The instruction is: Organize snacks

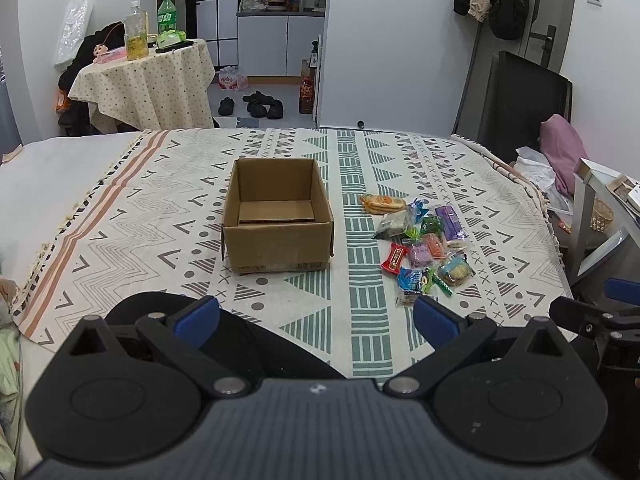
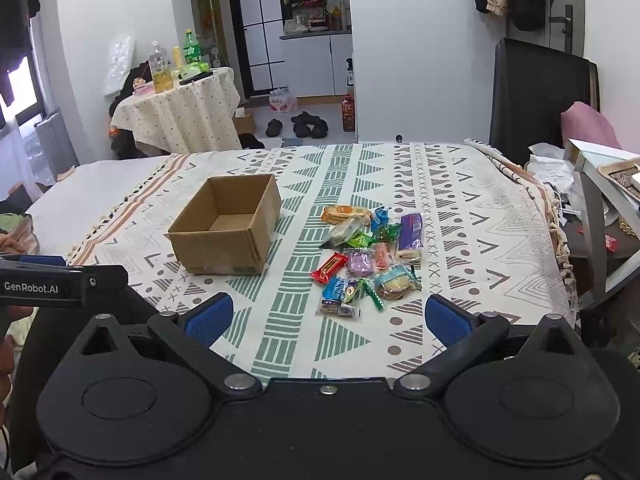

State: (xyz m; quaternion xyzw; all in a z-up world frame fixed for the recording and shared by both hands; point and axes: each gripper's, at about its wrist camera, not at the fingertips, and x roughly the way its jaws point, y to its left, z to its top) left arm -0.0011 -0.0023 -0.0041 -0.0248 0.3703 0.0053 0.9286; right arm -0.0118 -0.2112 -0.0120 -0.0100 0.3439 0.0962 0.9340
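An open, empty cardboard box (image 1: pixel 276 216) stands on the patterned cloth (image 1: pixel 352 320); it also shows in the right wrist view (image 2: pixel 226 226). To its right lies a pile of several wrapped snacks (image 1: pixel 424 244), also in the right wrist view (image 2: pixel 370 256), with a red packet (image 2: pixel 329 267) and a purple packet (image 2: pixel 411 235) among them. My left gripper (image 1: pixel 316 316) is open and empty, near the cloth's front edge, in front of the box. My right gripper (image 2: pixel 328 316) is open and empty, just in front of the snack pile.
The cloth covers a bed. A small round table (image 2: pixel 180 108) with bottles stands at the back left. A metal side table (image 2: pixel 600 200) and clutter stand by the bed's right edge. The left gripper's body (image 2: pixel 60 280) shows at the right wrist view's left edge.
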